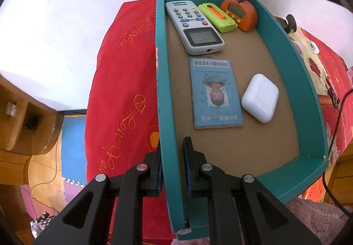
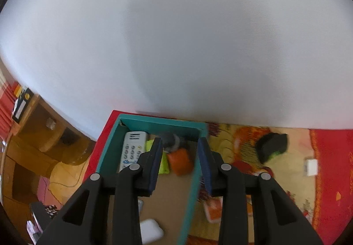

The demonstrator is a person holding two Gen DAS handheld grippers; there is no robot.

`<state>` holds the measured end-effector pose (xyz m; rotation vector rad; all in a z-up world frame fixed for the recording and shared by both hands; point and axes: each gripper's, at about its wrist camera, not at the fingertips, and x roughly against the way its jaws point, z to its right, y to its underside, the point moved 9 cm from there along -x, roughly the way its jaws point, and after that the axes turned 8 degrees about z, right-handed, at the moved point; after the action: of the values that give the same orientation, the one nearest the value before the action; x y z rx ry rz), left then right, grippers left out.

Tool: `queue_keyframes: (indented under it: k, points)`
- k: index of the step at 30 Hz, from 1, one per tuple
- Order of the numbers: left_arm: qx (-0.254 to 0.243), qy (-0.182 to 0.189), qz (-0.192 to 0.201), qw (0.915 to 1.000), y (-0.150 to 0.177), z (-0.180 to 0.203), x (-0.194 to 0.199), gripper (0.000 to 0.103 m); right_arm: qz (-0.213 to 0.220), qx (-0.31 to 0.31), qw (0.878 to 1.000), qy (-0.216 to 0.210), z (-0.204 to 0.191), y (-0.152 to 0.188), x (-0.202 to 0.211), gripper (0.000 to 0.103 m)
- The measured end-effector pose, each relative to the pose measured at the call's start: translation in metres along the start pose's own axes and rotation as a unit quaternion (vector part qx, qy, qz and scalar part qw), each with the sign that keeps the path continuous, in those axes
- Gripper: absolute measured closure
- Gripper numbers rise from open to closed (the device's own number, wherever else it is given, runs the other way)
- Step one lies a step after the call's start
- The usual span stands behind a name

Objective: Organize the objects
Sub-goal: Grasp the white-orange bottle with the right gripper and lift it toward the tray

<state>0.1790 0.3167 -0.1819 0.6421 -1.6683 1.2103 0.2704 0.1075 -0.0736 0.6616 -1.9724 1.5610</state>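
Left gripper (image 1: pixel 172 156) is clamped tight on the teal box (image 1: pixel 308 95), one wall pinched between its blue pads. Inside, on the rough brown cardboard floor: a flat ID card (image 1: pixel 217 92), a smooth rounded white case (image 1: pixel 260 98) and a grey remote (image 1: pixel 194 26). Right gripper (image 2: pixel 179 165) hangs above the box's far end, jaws apart, holding nothing.

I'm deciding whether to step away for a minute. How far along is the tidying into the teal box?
Done: the remote, green case, orange timer, ID card and white earbud case lie in the teal box. In hand: the left gripper clamps the box's wall; the right gripper is open and empty. Left: a small white item and a black-and-green object on the bedspread.
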Motion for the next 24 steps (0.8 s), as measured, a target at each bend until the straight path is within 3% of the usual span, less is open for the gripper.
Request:
queue_keyframes:
  k: [7, 17, 20, 24]
  points:
    - [-0.001, -0.001, -0.001, 1.0, 0.0, 0.0, 0.0, 0.088, -0.034, -0.016, 0.999, 0.026, 0.045, 0.039, 0.014, 0.068]
    - [-0.003, -0.004, -0.003, 1.0, 0.0, 0.001, -0.001, 0.088, -0.103, -0.078, 0.992, -0.004, 0.062, 0.098, -0.011, 0.063]
    - [-0.003, -0.005, -0.003, 1.0, 0.0, 0.001, -0.001, 0.088, -0.119, -0.125, 0.985, -0.026, 0.065, 0.107, -0.017, 0.059]
    - [-0.003, -0.005, -0.003, 1.0, 0.0, 0.001, 0.0, 0.088, -0.138, -0.228, 0.963, -0.03, 0.082, 0.116, -0.026, 0.047]
